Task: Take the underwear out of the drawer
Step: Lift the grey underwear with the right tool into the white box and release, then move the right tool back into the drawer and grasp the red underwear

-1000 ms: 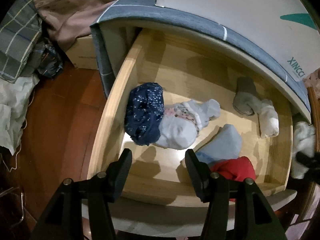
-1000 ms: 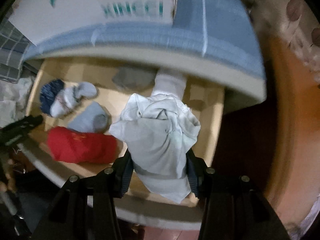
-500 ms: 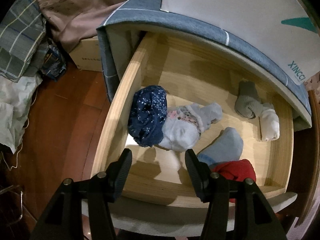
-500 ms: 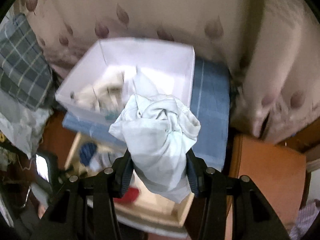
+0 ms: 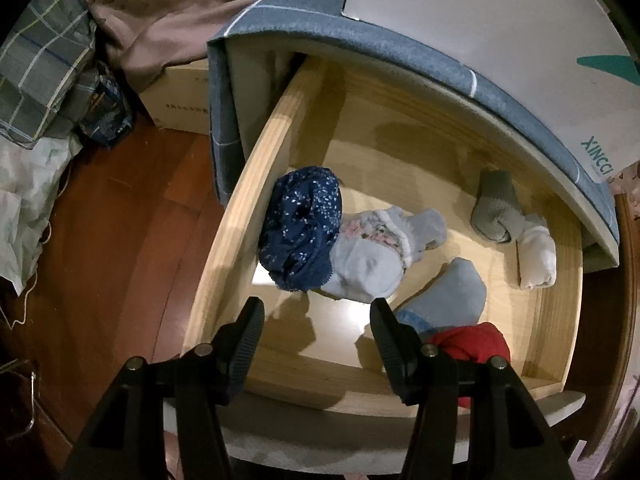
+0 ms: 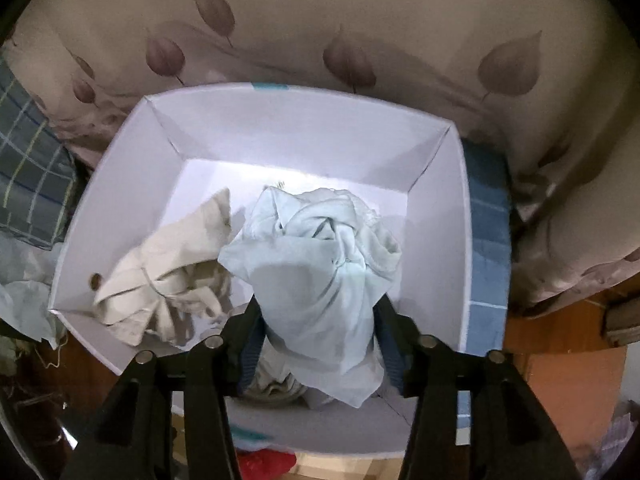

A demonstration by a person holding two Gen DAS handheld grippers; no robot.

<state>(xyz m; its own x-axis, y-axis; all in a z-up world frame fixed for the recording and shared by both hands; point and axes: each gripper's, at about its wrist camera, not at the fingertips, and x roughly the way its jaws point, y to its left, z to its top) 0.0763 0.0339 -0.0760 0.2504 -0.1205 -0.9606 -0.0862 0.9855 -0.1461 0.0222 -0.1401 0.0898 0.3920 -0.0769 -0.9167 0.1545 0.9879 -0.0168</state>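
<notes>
While my right fingers (image 6: 318,320) are opening around the crumpled pale-blue cotton underwear (image 6: 320,264) above the white cardboard box (image 6: 440,216), I let it drop inside; my left fingers (image 5: 316,322) wait wide, empty.

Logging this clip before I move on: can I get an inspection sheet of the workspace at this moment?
Surface: open wooden drawer, pulled out from under a cabinet draped in blue cloth; white box on top.
Job's things: navy piece, pale grey pieces, blue roll, red piece and grey-and-white roll in the drawer; beige piece in the box; pale blue piece between the right gripper's fingers.
Clutter: cardboard box, plaid fabric on the floor.
Grippers: left gripper open, empty, above the drawer front; right gripper over the box, jaws opening.
Cables: nothing seen.
Surroundings: wood floor, leaf-print bedding.
</notes>
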